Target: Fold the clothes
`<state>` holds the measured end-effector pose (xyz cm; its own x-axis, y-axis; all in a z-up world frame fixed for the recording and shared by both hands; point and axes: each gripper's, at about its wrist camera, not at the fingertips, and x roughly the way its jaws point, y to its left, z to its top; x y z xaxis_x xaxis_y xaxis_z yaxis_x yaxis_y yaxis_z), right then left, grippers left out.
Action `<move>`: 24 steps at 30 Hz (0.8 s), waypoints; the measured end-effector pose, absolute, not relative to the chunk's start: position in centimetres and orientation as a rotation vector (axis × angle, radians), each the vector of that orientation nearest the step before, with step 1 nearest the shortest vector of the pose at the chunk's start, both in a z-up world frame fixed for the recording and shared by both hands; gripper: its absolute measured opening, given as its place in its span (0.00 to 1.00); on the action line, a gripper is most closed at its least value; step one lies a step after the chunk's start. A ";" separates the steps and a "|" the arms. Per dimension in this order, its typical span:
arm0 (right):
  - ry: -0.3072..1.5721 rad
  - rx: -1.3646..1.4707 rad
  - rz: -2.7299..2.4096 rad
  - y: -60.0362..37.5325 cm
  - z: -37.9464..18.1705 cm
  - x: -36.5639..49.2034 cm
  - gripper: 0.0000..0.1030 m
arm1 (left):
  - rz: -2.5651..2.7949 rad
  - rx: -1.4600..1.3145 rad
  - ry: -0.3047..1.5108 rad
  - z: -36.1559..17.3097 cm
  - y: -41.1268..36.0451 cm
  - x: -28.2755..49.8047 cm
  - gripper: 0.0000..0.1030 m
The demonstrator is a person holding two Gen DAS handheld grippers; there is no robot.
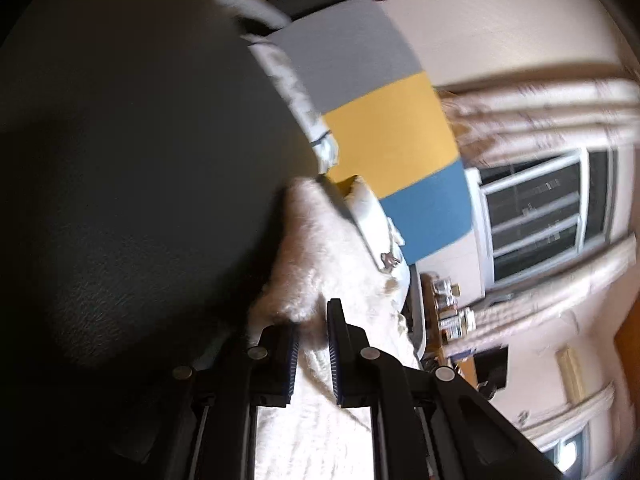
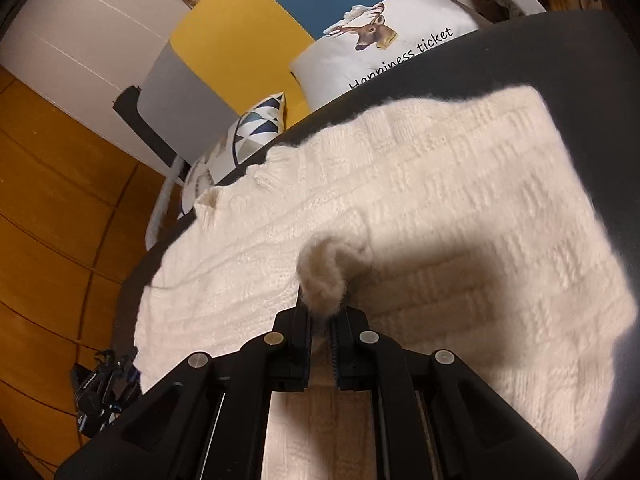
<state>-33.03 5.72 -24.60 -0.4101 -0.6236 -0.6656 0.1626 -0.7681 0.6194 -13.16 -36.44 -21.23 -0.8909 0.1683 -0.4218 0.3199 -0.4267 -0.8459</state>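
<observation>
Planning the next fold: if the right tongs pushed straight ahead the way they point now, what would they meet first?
Probably the spread white knit sweater itself; the right tongs already pinch a bunched fold of it, though depth is unclear.

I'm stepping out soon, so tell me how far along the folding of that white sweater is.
Early to midway. Done: the white sweater lies spread on the dark table. In hand: the right hand-held gripper is shut on a bunched bit of it, and the left hand-held gripper pinches another part, so a fold seems under way. Left: no neat folded stack shows yet; most of the sweater is one flat layer.
</observation>
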 end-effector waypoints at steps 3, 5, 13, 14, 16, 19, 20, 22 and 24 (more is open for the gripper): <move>-0.570 1.276 -2.221 5.6 -22.6 -32.4 0.09 | -2.471 0.795 1.583 -21.1 -36.5 -13.0 0.12; -0.512 1.248 -2.238 5.4 -21.7 -32.0 0.09 | -2.429 0.894 1.616 -22.1 -36.9 -12.6 0.22; -0.623 1.289 -2.167 7.4 -25.3 -31.9 0.19 | -2.810 1.013 1.088 -14.3 -37.1 -12.5 0.30; -0.662 1.274 -2.144 7.6 -25.5 -32.0 0.24 | -2.883 1.033 0.987 -13.1 -36.4 -13.6 0.31; -0.733 1.243 -2.101 8.1 -26.0 -32.1 0.36 | -3.017 1.119 0.739 -11.5 -34.2 -16.5 0.32; -0.721 1.205 -2.103 8.0 -26.2 -31.9 0.37 | -3.144 1.298 0.361 -11.1 -29.8 -21.7 0.32; -0.720 1.190 -2.102 8.1 -26.3 -31.8 0.37 | -3.171 1.361 0.246 -11.3 -28.4 -23.4 0.32; -0.732 1.165 -2.096 8.3 -26.5 -31.6 0.37 | -3.198 1.494 0.091 -12.2 -25.9 -26.0 0.32; -0.738 1.149 -2.090 8.5 -26.5 -31.6 0.37 | -3.203 1.635 -0.038 -13.5 -23.6 -27.9 0.32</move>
<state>-31.58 8.51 -26.54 -0.4178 -0.7479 -0.5157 0.2585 -0.6421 0.7217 -27.89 -23.64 -13.47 -0.5062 0.3823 -0.7730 -0.4005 -0.8981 -0.1819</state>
